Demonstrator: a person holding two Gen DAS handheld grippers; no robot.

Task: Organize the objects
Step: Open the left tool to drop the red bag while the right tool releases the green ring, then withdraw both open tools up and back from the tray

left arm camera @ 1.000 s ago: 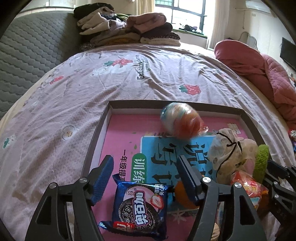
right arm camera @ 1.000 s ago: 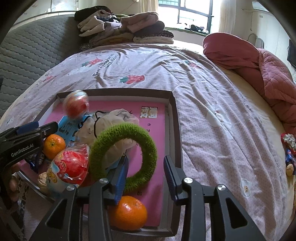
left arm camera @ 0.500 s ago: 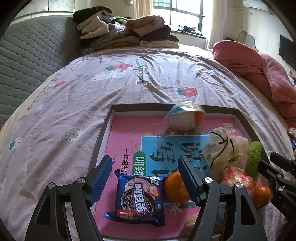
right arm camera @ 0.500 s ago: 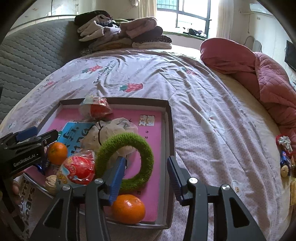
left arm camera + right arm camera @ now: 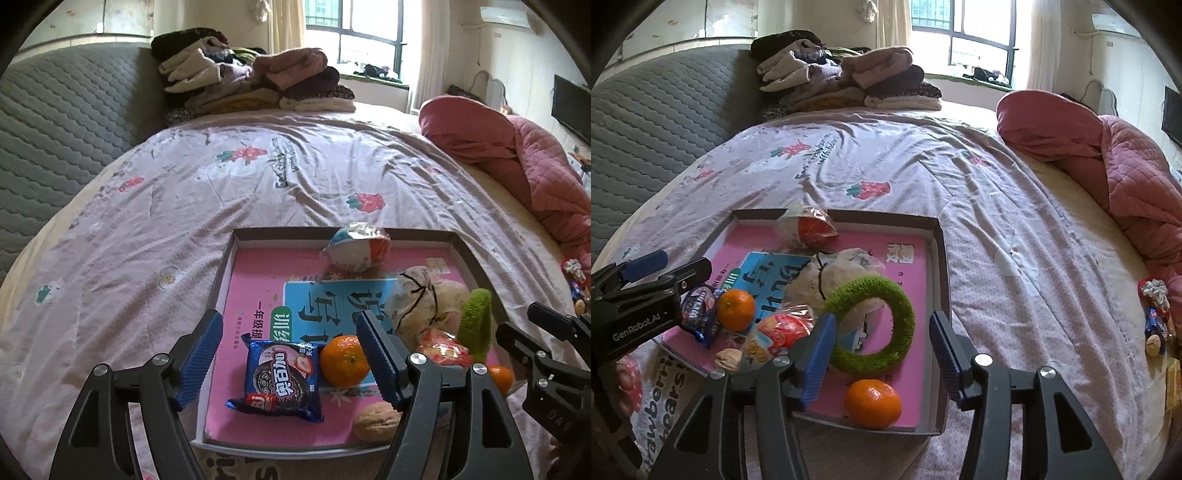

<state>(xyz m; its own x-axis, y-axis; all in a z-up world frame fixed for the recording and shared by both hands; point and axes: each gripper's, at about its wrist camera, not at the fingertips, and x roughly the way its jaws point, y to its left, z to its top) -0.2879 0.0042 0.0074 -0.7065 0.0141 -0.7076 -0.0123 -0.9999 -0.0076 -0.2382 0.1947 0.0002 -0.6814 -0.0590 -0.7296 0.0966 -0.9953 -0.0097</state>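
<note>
Left gripper: fingers spread wide, nothing held. Blue cookie packet is seen between them; round orange tangerine just inside the right finger. Wrapped ball toy, blurred a second ago, is now settled at the shallow pink-lined tray's far wall. Right gripper: spread wide, empty; fuzzy green ring and second tangerine are seen between its fingers. Both grippers are drawn back.
</note>
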